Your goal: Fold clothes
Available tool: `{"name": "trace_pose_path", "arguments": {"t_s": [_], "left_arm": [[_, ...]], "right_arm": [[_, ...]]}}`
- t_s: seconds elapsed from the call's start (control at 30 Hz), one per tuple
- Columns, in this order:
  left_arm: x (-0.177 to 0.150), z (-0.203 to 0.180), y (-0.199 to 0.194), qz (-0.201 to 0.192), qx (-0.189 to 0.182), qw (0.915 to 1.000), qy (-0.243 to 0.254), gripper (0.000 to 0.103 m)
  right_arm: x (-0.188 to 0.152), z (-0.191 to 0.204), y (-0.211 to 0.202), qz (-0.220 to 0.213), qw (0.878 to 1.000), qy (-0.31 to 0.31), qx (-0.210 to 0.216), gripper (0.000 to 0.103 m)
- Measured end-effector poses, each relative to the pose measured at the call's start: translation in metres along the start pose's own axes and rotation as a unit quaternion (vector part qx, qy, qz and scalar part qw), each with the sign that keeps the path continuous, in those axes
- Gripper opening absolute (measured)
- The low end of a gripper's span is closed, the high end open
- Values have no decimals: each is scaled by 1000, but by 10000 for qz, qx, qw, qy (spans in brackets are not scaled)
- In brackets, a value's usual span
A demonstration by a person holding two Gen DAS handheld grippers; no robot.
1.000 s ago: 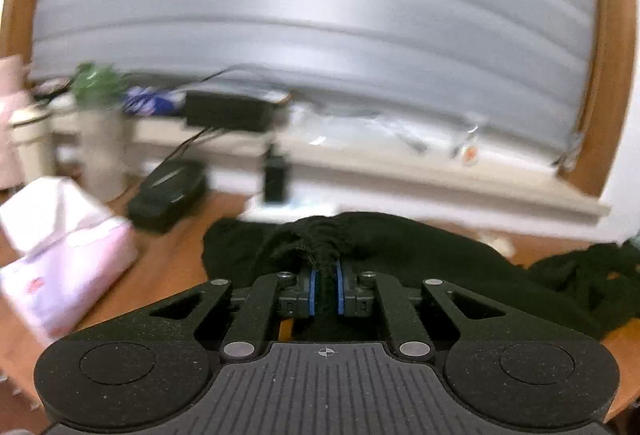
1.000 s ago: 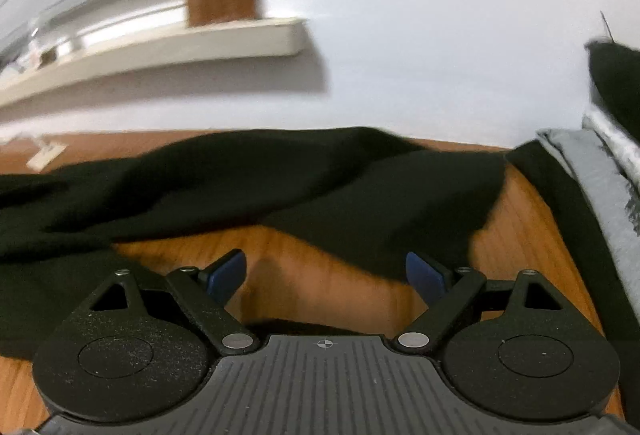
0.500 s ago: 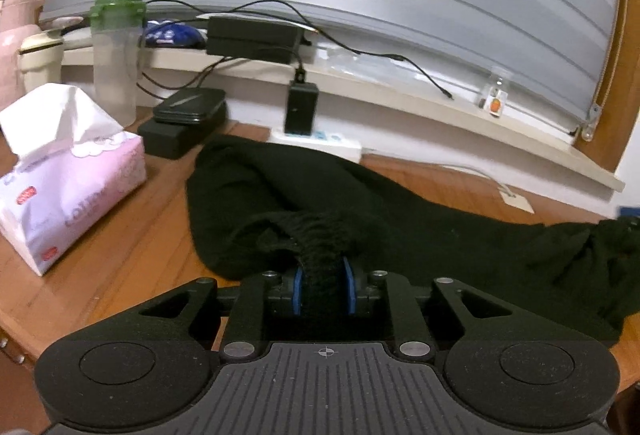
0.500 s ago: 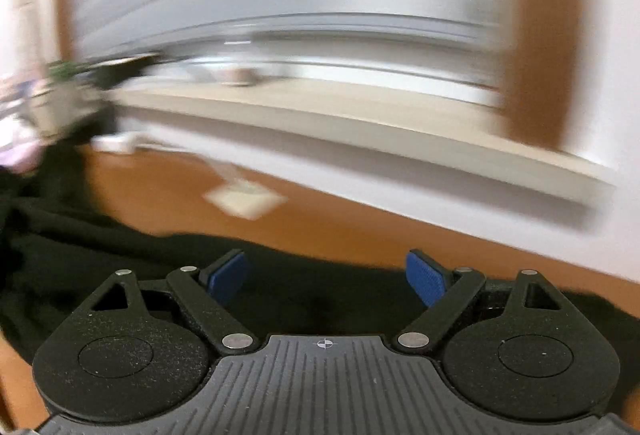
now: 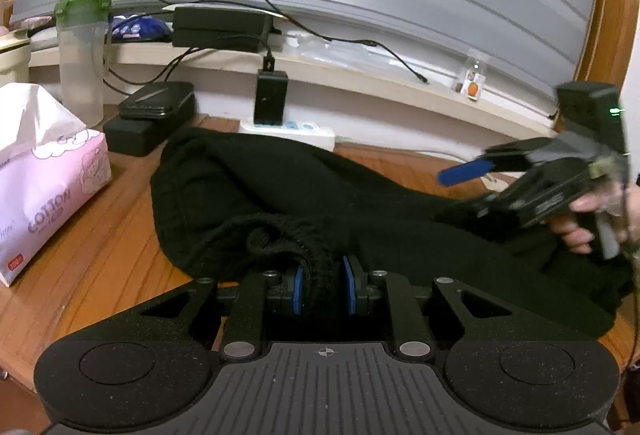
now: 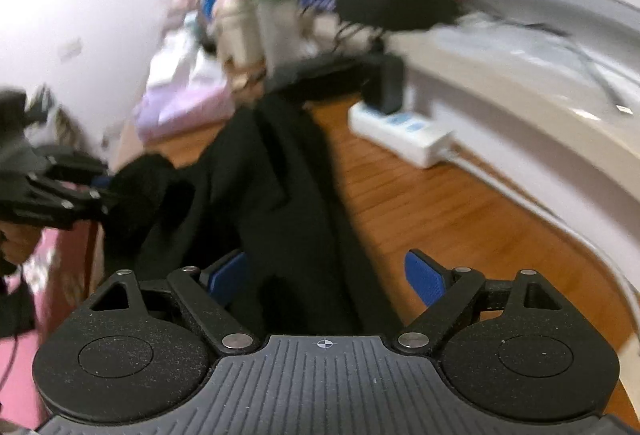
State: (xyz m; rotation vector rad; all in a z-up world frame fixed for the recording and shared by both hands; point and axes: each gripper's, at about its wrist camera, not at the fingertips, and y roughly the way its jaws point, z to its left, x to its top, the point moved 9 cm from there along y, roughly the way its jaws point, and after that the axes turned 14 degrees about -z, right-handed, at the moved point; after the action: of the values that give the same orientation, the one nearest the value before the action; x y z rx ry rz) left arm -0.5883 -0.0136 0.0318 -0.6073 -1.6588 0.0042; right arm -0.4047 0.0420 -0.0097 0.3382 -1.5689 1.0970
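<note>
Black knit garment (image 5: 280, 195) pinched in left gripper (image 5: 322, 289); right gripper (image 6: 326, 277) jaws wide.

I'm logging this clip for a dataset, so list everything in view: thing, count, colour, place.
black garment: one, black, spread across the wooden table.
tissue pack: one, pink and white, table's left.
bottle: one, clear with green lid, far left.
black cases: two, stacked, beside the bottle.
power strip: one, white, by the wall, black charger plugged in.
power adapter: one, black, on the sill.
small jar: one, clear, on the sill.
left hand-held gripper: clamped on the garment's edge.
right hand-held gripper: open, over the garment.
</note>
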Motion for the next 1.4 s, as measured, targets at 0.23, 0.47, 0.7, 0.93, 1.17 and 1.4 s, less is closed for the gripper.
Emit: {"name": "trace_pose_path", "arguments": {"t_s": [0.23,0.47,0.7,0.93,1.17,1.4], "left_arm": [[-9,7,-21,-120,-51,9998,-154,37],[-19,13,-30,-86,-37,9995,-296,51],[-26,20,-27,13,23,9991,-419,48],[24,39,-45,-489,901,9947,102,9],[52,67,-41,11,1155,9924,435,26],[57,44,-42,-295,1133,9918,506,69]], "right_arm": [[6,-5,2,-104,9990,-379,-221,7],[73,-56,-64,-1429,9663,-810,-1980,7],[25,-101,-51,-381,9588,-954,-2648,8],[57,-89,-80,-1390,9355,-1351,-2953,7],[45,-102,-71,-655,9584,-976,-2602,29],[8,-131,-140,-578,9610,-614,-2633,53]]}}
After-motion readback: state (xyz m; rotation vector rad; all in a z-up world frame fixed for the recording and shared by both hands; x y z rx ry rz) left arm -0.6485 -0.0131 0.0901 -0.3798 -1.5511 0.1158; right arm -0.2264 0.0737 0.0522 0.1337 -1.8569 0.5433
